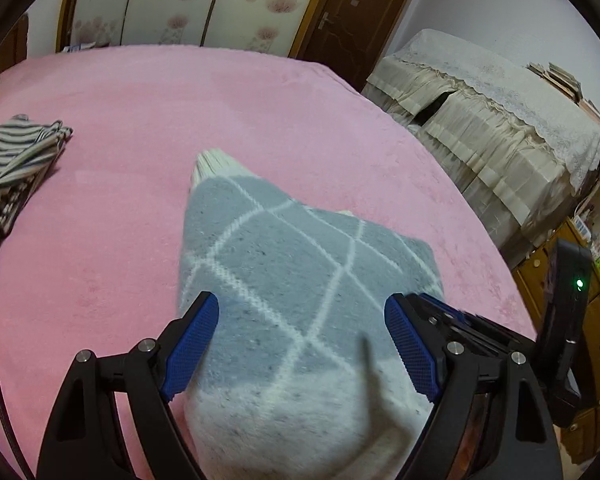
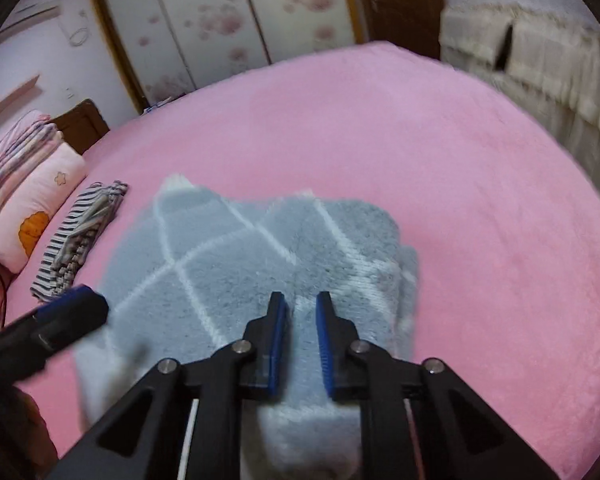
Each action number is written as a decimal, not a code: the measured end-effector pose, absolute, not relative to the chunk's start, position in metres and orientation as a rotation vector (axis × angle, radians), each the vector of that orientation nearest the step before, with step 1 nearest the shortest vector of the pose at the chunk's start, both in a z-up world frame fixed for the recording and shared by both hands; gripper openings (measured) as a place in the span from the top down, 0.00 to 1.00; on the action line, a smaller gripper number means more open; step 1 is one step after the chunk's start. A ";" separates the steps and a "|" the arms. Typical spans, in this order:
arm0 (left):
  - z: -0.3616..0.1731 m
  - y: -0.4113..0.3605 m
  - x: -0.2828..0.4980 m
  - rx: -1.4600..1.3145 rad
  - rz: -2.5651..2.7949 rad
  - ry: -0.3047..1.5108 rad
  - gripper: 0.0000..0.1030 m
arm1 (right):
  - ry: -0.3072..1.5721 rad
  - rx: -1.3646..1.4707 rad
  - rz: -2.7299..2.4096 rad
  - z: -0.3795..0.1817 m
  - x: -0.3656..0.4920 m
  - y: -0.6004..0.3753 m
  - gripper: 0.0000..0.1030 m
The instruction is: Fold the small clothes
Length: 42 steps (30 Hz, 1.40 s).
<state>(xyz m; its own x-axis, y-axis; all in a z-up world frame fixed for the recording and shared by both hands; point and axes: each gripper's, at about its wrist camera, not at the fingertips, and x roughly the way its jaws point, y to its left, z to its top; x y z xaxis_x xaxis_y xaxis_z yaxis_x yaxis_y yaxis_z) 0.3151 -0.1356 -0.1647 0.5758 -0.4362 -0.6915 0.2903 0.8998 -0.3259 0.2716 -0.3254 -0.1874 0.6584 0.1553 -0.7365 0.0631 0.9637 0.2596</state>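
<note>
**Bedroom, grey knit on the bed, right tongs closed on it**

Bedroom with a flowered sliding wardrobe (image 1: 188, 0) along the far wall and a dark wooden door (image 1: 360, 12) to its right. Filling most of both views, a bed (image 1: 140, 240) under a pink fleece cover. Off its right side, furniture draped in cream lace cloth (image 1: 480, 120). At the far left of the right wrist view, stacked pillows (image 2: 32, 200) in pink.

On the near middle of the bed, a knit (image 1: 292, 264), grey with thin white diamond lines and a paler band at the near end. Far part lying on the cover, partly doubled over; near part raised toward the cameras.

Well to the left of it, near the pillows, a striped cloth (image 1: 12, 168) lying flat and apart from the knit.

Left tongs (image 1: 300, 298) spread wide, blue pads on either side of the raised knit, no visible squeeze on the fabric. Right tongs (image 2: 301, 298) drawn nearly together, with a narrow ridge of the knit's near edge pinched between the pads. Right wrist view blurred.
</note>
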 end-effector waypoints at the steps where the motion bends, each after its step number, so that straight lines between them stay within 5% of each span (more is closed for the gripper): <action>1: -0.166 -0.139 0.314 -0.159 -0.425 0.844 0.18 | 0.845 0.282 0.055 -0.189 0.268 -0.329 0.87; 7: -0.174 -0.152 0.303 -0.013 -0.420 0.798 0.17 | 0.812 0.297 0.034 -0.195 0.254 -0.333 0.93; 26: -0.143 -0.147 0.305 -0.001 -0.423 0.831 0.09 | 0.846 0.299 0.087 -0.159 0.254 -0.339 0.88; 29: -0.130 -0.143 0.305 0.026 -0.393 0.838 0.00 | 0.829 0.294 0.090 -0.140 0.248 -0.345 0.67; 31: -0.124 -0.137 0.308 0.020 -0.381 0.848 0.00 | 0.810 0.288 0.092 -0.128 0.244 -0.350 0.36; 32: -0.122 -0.133 0.311 0.012 -0.374 0.853 0.00 | 0.798 0.292 0.095 -0.121 0.242 -0.353 0.31; 42: -0.125 -0.096 0.335 -0.044 -0.378 1.007 0.00 | 0.908 0.433 0.224 -0.117 0.246 -0.386 0.23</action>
<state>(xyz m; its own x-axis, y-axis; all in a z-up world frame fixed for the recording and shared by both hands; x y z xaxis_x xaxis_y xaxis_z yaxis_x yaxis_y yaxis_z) 0.3348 -0.0962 -0.1252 0.4758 -0.3287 -0.8158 0.2889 0.9345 -0.2081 0.2461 -0.3857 -0.1171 0.6000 0.3660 -0.7114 -0.0067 0.8915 0.4530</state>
